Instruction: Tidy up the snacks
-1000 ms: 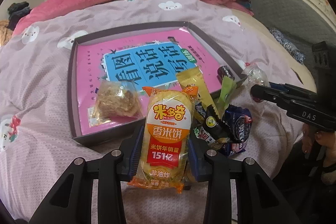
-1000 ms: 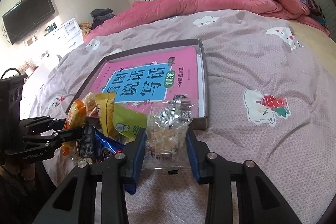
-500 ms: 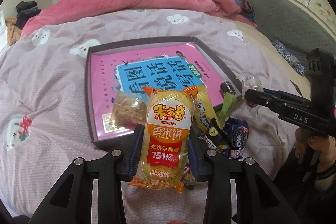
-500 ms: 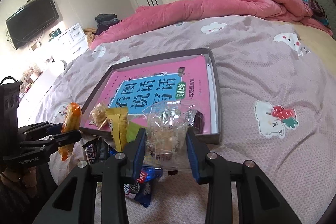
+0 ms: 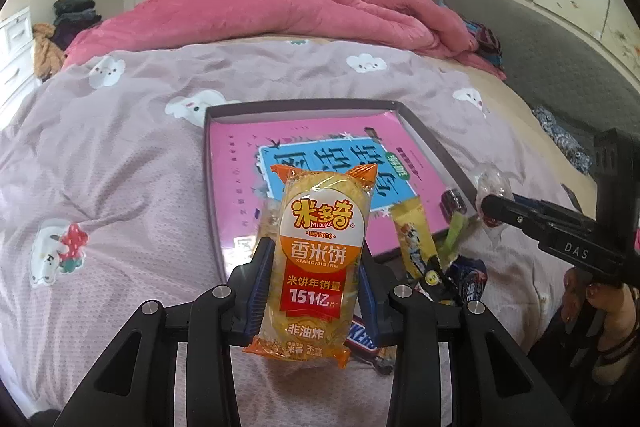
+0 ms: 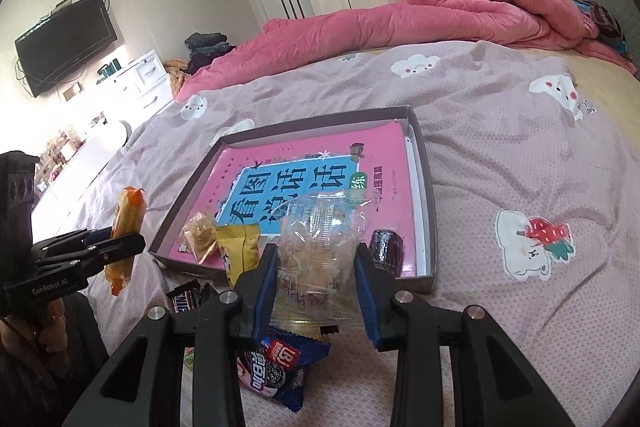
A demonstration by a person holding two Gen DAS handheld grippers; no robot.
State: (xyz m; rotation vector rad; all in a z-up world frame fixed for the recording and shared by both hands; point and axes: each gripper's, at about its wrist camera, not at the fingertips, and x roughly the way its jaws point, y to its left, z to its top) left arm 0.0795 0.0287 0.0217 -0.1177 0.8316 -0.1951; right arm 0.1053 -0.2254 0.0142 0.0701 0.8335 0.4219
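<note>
My left gripper (image 5: 316, 291) is shut on an orange rice-cracker packet (image 5: 318, 259), held upright above the bed near the front left corner of a shallow grey tray (image 5: 212, 187). In the right wrist view the same packet (image 6: 126, 227) hangs in the left gripper (image 6: 130, 247) left of the tray. My right gripper (image 6: 316, 287) is shut on a clear plastic snack bag (image 6: 316, 255), lifted over the tray's (image 6: 428, 195) front edge. Inside the tray lie a pink book (image 6: 304, 183), a small clear pastry packet (image 6: 200, 235), a yellow packet (image 6: 240, 251) and a dark wrapped candy (image 6: 386, 247).
A pile of loose snacks lies on the bedspread in front of the tray: a blue cookie packet (image 6: 280, 371), a chocolate bar (image 6: 184, 301). A rolled pink quilt (image 6: 440, 15) lies at the far side of the bed. A person's hand (image 5: 600, 303) holds the right gripper.
The left gripper has risen and drawn back to the left with the rice-cracker packet. The right gripper with the clear bag has stayed over the tray's front edge.
</note>
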